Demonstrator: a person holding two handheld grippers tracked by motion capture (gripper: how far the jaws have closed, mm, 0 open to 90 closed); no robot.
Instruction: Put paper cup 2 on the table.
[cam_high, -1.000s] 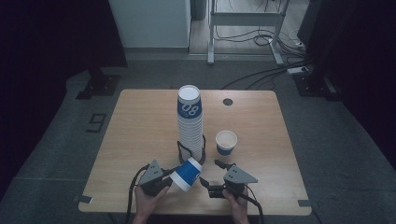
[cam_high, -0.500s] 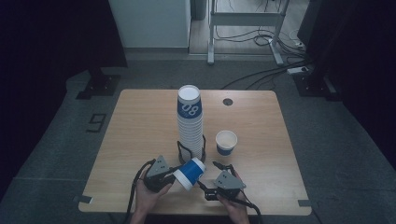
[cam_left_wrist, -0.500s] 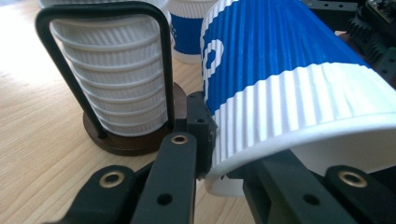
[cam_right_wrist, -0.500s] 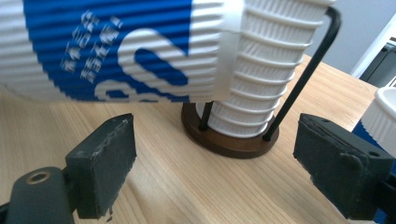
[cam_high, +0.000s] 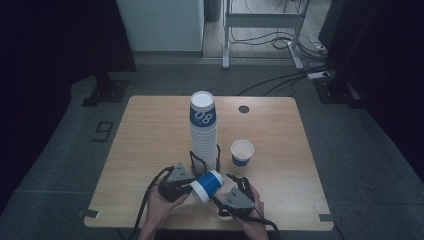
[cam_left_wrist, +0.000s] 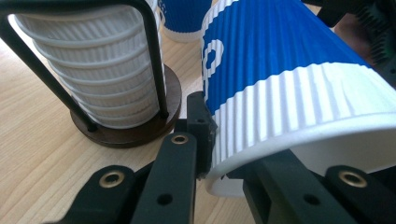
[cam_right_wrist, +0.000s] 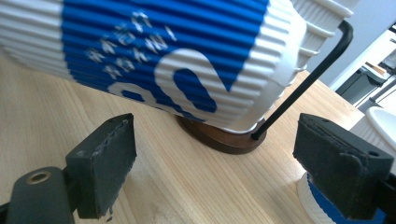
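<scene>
Cup (cam_high: 206, 185), on its side, is pinched at the rim by my left gripper (cam_high: 186, 186); right gripper (cam_high: 239, 184) gapes empty. Thin rim could slip or crumple.

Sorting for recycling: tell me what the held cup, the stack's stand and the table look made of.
Cup: apparently paper, matte, with a ribbed blue-and-white sleeve. Stand: round dark brown base, probably wood, with thin black rods, likely metal. Table: light wood grain, smooth; solid wood or laminate is unclear.
</scene>
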